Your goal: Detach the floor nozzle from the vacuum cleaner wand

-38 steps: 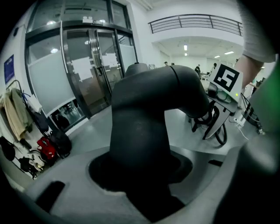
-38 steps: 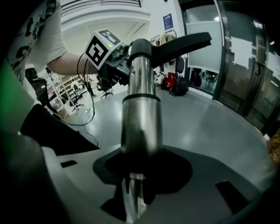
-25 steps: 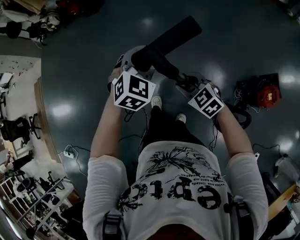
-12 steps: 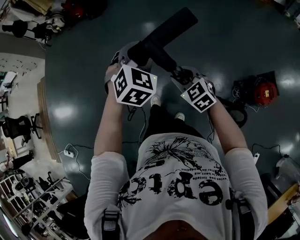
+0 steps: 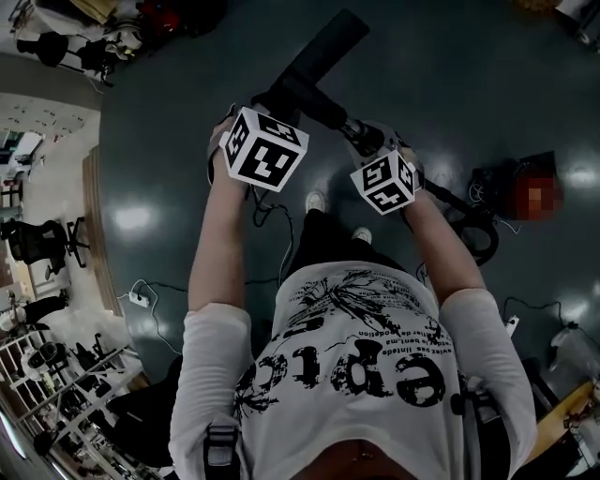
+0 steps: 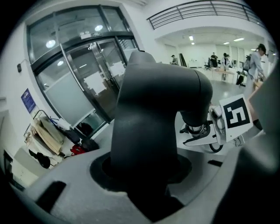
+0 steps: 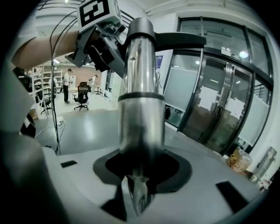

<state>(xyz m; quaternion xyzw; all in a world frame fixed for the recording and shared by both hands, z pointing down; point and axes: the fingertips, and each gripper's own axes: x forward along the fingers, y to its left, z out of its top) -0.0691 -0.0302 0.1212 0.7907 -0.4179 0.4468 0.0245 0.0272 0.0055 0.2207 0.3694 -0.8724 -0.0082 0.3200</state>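
Note:
In the head view the black floor nozzle (image 5: 323,52) points up and away from me, joined to the short silver wand (image 5: 354,131). My left gripper (image 5: 281,101) is shut on the nozzle's dark neck (image 6: 153,118), which fills the space between its jaws in the left gripper view. My right gripper (image 5: 364,141) is shut on the wand (image 7: 140,109), a shiny metal tube that runs up to a black collar. Both pieces are held above the floor, in front of my chest. Each gripper's marker cube shows in the other's view: the left gripper cube (image 7: 96,11) and the right gripper cube (image 6: 236,116).
A dark machine with a red top (image 5: 511,192) and a looped hose (image 5: 473,234) lie on the glossy floor at right. Cables and a power strip (image 5: 141,302) trail at left. Office chairs (image 5: 37,246) and racks stand at the left edge. Glass doors (image 7: 218,105) are ahead.
Both grippers have risen with the nozzle and wand and moved further up the picture. The nozzle has swung to point more steeply away.

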